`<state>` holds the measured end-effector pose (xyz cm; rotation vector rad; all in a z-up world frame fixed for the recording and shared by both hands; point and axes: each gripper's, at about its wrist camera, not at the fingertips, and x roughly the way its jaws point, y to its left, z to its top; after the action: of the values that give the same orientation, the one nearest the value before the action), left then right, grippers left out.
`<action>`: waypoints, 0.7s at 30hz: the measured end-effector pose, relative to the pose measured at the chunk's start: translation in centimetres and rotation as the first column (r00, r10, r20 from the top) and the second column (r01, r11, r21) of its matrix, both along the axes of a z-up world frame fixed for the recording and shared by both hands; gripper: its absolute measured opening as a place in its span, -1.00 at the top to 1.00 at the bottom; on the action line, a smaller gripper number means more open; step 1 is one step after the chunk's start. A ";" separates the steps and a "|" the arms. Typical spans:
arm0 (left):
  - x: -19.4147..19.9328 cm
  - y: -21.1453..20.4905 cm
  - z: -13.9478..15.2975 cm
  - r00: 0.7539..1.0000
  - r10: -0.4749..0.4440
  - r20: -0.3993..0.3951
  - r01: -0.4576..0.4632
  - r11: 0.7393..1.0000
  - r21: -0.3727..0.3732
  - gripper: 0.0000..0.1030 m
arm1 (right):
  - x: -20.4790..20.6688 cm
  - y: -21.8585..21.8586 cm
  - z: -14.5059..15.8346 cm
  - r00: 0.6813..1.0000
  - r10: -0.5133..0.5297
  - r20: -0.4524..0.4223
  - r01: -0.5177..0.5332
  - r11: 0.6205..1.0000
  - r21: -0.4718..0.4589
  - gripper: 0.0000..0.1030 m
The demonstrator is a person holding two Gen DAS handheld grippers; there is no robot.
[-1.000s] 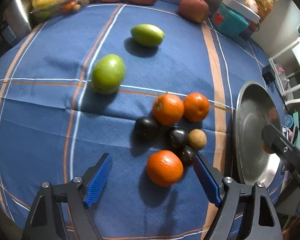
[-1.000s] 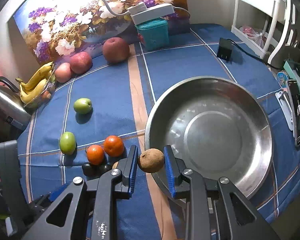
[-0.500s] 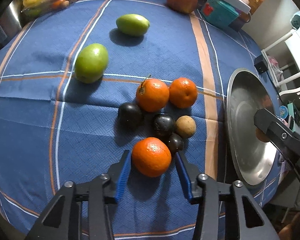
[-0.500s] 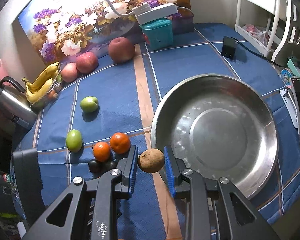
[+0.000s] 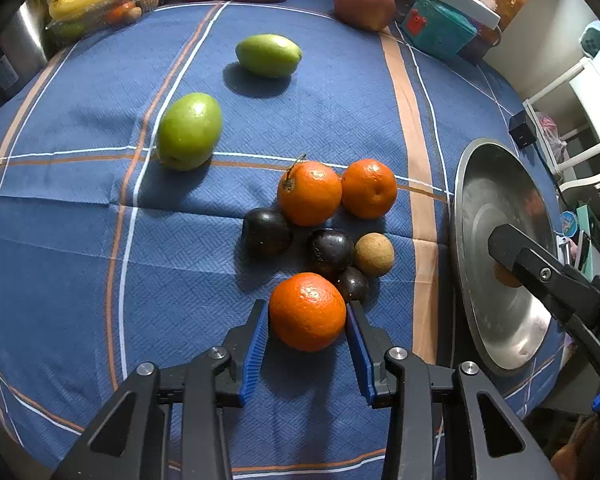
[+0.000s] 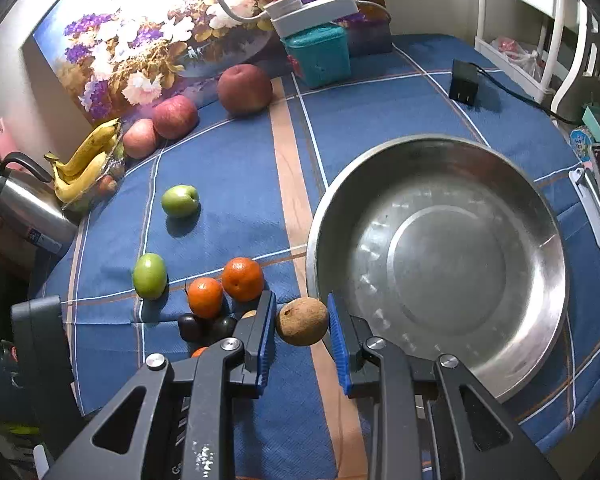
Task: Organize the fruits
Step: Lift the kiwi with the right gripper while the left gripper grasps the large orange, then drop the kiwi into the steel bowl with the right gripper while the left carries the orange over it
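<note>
Two green fruits (image 5: pixel 189 131) were seen toward the left side of the blue checked tablecloth (image 5: pixel 80 240), well apart from the cluster near its middle. In that cluster two oranges (image 5: pixel 309 193) were set side by side, with three dark plums (image 5: pixel 266 231) and a small brown fruit (image 5: pixel 373 254) just below them. The nearest orange (image 5: pixel 307 311) was flanked by the blue pads of the left gripper (image 5: pixel 307 330), whose jaws were closing on it. At the right edge a steel bowl (image 6: pixel 540 216) was placed; a round brown fruit (image 6: pixel 302 321) was clamped in the narrow jaws of the right gripper (image 6: pixel 302 330) just beside its rim.
</note>
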<state>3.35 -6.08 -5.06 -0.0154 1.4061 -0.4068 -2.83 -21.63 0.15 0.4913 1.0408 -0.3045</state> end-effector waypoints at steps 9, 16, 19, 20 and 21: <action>0.2 0.8 2.0 0.999 0.024 0.047 -0.023 1.000 -0.019 0.21 | -0.2 -0.4 -0.2 1.000 -0.007 -0.001 0.007 1.000 0.017 0.47; 1.0 2.2 3.4 0.994 0.061 0.092 -0.058 0.998 -0.027 0.21 | -0.3 -0.4 -0.1 1.000 -0.004 0.008 0.003 1.000 0.022 0.47; 0.9 2.0 3.6 0.993 0.056 0.106 -0.053 0.998 -0.025 0.21 | -0.3 -0.4 -0.1 1.000 0.000 0.013 0.000 0.999 0.032 0.47; 0.9 1.8 3.7 0.992 0.052 0.112 -0.050 0.998 -0.025 0.21 | -0.3 -0.4 -0.1 1.000 0.001 0.014 -0.001 0.999 0.034 0.47; 0.9 1.7 3.9 0.992 0.047 0.118 -0.045 0.999 -0.022 0.21 | -0.3 -0.5 -0.1 1.000 0.001 0.015 -0.002 0.999 0.037 0.47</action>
<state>4.21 -4.36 -1.21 -0.0387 1.2823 -0.3773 -3.12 -22.11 0.07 0.5259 1.0334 -0.2801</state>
